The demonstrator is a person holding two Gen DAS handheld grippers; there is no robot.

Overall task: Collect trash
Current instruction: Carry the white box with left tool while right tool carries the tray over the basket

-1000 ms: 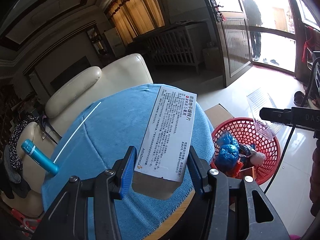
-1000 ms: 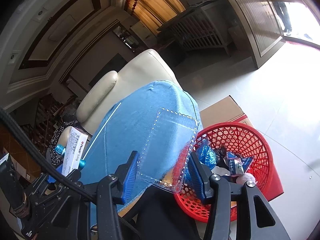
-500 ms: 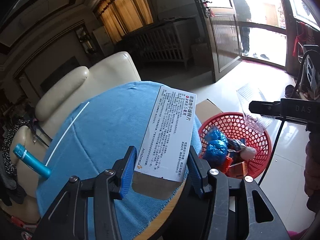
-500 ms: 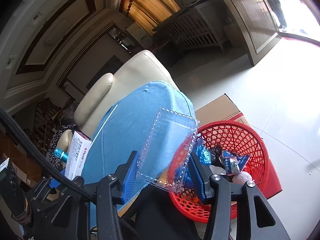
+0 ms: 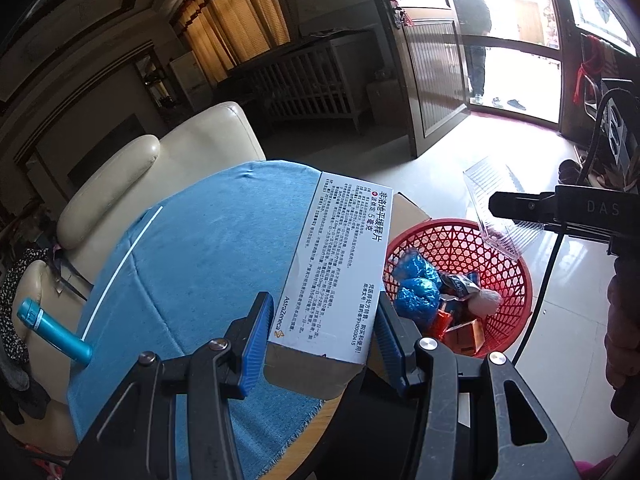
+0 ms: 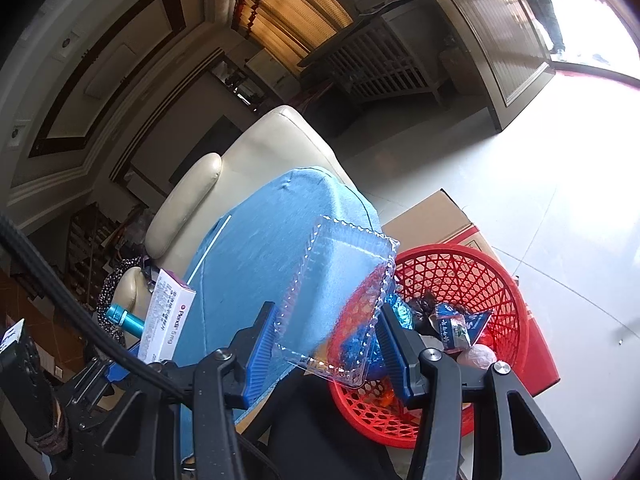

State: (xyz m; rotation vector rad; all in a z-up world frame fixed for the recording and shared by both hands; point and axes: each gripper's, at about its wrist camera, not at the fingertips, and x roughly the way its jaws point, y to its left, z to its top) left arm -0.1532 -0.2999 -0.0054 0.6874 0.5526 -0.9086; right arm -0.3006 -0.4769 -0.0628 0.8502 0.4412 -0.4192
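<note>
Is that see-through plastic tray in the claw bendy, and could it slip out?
Probably bendy: the clear plastic tray looks very thin, with only a bumpy rim to stiffen it. It likely weighs almost nothing, being an empty shell. It might slip or crack, since the right claw pinches just its smooth lower edges, so a hard squeeze could buckle it.

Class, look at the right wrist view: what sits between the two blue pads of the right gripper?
A clear plastic tray, clamped between the right gripper pads, with the red basket showing through it.

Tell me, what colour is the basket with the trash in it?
Red. The basket is a red plastic mesh, clearest in the right wrist view.
</note>
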